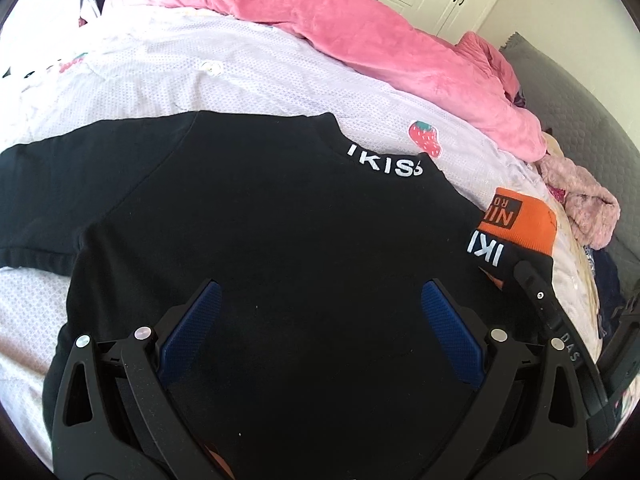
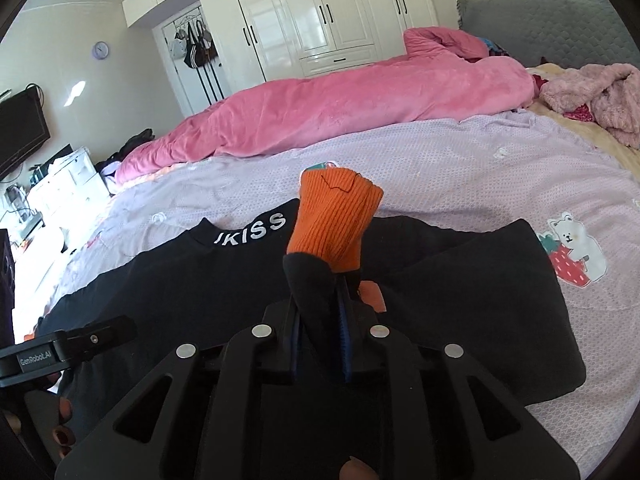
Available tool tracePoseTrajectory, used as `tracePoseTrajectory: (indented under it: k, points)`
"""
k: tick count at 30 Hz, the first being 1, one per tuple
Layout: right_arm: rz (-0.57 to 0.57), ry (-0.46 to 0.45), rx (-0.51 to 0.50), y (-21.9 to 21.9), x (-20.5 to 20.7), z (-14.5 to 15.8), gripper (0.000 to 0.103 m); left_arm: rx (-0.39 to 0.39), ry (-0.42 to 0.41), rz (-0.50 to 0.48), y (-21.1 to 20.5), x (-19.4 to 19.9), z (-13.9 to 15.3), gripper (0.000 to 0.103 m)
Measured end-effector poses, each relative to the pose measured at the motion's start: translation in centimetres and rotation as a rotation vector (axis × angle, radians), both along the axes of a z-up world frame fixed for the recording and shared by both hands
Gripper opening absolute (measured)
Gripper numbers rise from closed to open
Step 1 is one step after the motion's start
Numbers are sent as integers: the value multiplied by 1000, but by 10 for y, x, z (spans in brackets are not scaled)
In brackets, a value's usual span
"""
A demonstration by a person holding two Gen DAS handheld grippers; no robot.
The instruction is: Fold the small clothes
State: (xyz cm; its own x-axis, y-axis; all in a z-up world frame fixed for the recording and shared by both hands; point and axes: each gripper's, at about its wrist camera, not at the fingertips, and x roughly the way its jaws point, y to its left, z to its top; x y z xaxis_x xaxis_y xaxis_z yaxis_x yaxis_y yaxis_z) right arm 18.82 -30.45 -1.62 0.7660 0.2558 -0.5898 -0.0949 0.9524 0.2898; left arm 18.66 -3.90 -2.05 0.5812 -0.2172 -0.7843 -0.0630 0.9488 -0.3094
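Note:
A black shirt (image 1: 260, 220) with a white-lettered collar (image 1: 384, 162) lies flat on the lilac bed sheet (image 1: 200, 76). My left gripper (image 1: 320, 320) hovers over the shirt's body, its blue pads (image 1: 192, 332) wide apart and nothing between them. My right gripper (image 2: 320, 304) is shut on the shirt's black sleeve (image 2: 312, 284). The sleeve's orange ribbed cuff (image 2: 336, 216) sticks up past the fingertips, over the shirt (image 2: 180, 280) near the collar. In the left wrist view the orange cuff (image 1: 524, 220) and the right gripper (image 1: 536, 300) are at the right edge.
A pink duvet (image 2: 340, 108) lies bunched along the far side of the bed. A fluffy pink garment (image 2: 592, 92) sits by the grey headboard (image 2: 540, 24). White wardrobes (image 2: 320, 16) stand behind, with a TV (image 2: 20, 132) at the left.

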Motion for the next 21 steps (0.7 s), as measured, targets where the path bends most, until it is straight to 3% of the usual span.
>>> tracePoseTrajectory:
  k: [2, 3, 7, 17, 20, 21]
  points:
    - [37, -10, 45, -2, -2, 3, 42, -5, 11, -2, -2, 0, -2, 94]
    - [48, -21, 54, -1, -4, 5, 44, -8, 14, 0, -3, 0, -2, 94]
    - [69, -48, 85, -6, -8, 15, 45, -27, 8, 0, -8, -1, -2, 94]
    - [-129, -36, 104, -60, -8, 17, 46, -137, 48, -149, -55, 3, -13, 94]
    - [-161, -32, 105, -68, -8, 17, 46, -148, 77, -175, -72, 6, -20, 86]
    - [-171, -34, 97, -70, -8, 17, 46, -154, 87, -175, -76, 7, -22, 79]
